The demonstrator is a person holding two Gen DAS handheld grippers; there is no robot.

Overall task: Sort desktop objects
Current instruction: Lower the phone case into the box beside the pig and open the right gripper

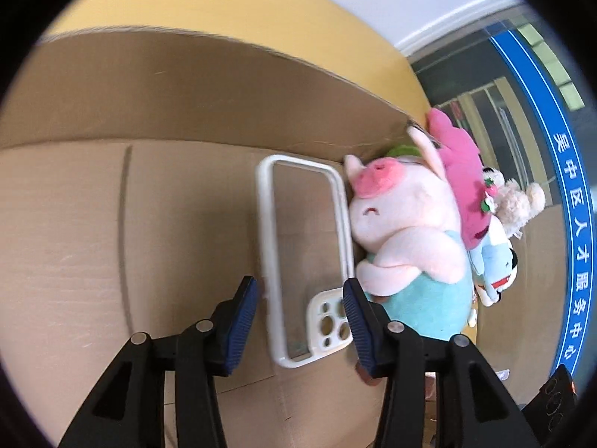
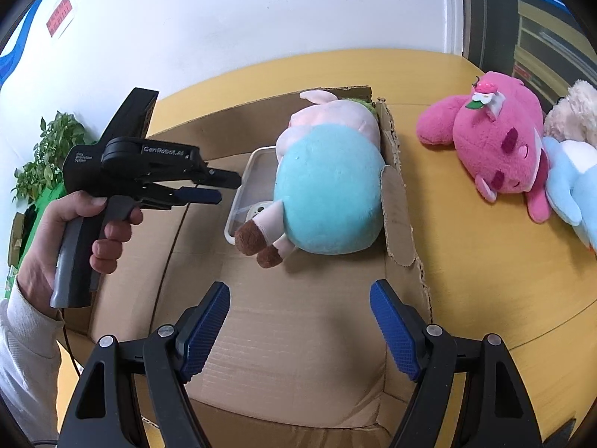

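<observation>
Here, the biggest thing I see is the yellow table [image 2: 485,261], and on it the open cardboard box [image 2: 298,317] with its torn right wall. Inside the box, against that wall, lies the pig plush [image 2: 328,194] in a pale blue outfit, on its side. Outside the box on the table, well apart from it, lie the pink plush [image 2: 500,142], a blue and white plush [image 2: 571,186] touching it, and a cream plush [image 2: 571,112] behind. The clear phone case [image 1: 304,257] with a white rim lies flat on the box floor, just beside the pig. My left gripper [image 1: 300,323] hangs over the case's camera end, jaws partly apart on either side of it, pads not pressing. My right gripper [image 2: 300,330] stands wide open over bare box floor, holding nothing.
</observation>
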